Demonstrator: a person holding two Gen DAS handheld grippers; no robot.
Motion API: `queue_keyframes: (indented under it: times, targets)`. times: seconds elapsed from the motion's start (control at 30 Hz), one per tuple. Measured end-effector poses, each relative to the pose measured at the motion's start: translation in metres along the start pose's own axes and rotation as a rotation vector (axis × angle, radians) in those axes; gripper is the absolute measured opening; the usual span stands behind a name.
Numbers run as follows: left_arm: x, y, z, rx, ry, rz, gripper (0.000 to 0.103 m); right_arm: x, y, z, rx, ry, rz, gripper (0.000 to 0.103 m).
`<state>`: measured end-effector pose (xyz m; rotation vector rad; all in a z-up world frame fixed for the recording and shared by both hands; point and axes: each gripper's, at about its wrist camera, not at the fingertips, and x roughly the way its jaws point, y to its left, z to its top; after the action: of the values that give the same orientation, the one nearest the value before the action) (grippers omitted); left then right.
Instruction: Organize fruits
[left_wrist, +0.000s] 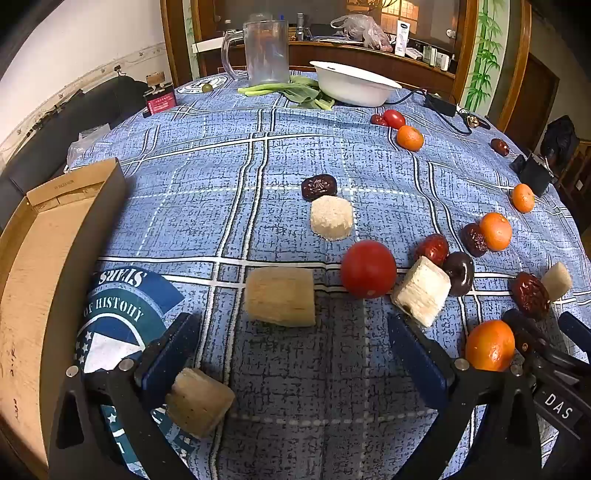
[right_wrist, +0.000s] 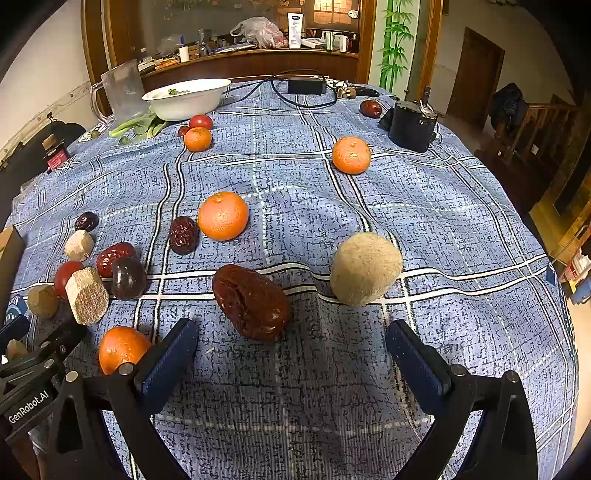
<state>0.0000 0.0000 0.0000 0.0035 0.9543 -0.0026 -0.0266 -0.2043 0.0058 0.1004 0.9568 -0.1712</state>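
Fruit lies scattered on a blue checked tablecloth (left_wrist: 288, 162). My left gripper (left_wrist: 295, 354) hangs open above the cloth. A pale cane chunk (left_wrist: 280, 297) lies just ahead of it, and another chunk (left_wrist: 199, 402) lies by its left finger. A red tomato (left_wrist: 368, 268), a white chunk (left_wrist: 421, 291) and a dark plum (left_wrist: 459, 273) lie ahead to the right. My right gripper (right_wrist: 293, 358) is open too, with nothing between its fingers. A wrinkled red date (right_wrist: 251, 301) sits just ahead of it, with a pale round chunk (right_wrist: 365, 267) and an orange (right_wrist: 222, 216) further ahead.
An open cardboard box (left_wrist: 55, 258) stands at the left table edge. A white bowl (left_wrist: 351, 86), a clear pitcher (left_wrist: 264, 51) and greens (left_wrist: 295, 90) stand at the back. A dark container (right_wrist: 412, 123) sits far right. Several more oranges and dates lie between.
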Motion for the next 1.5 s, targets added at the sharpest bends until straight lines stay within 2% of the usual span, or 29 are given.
queue_keyframes:
  times: [1.0,1.2,1.5]
  targets:
    - [0.0000,-0.0001,0.0000,0.002,0.002,-0.001,0.103,0.0001,-0.0003,0.0000,0.000,0.001,0.000,0.102]
    - [0.0037,0.0012,0.0040,0.039,0.049,-0.025,0.103,0.0006,-0.0002,-0.0003,0.001,0.002,-0.001,0.102]
    - [0.0021,0.0011,0.0027,0.050,0.049,-0.036,0.103,-0.0066,0.0019,-0.0068,0.020,0.048,-0.012,0.102]
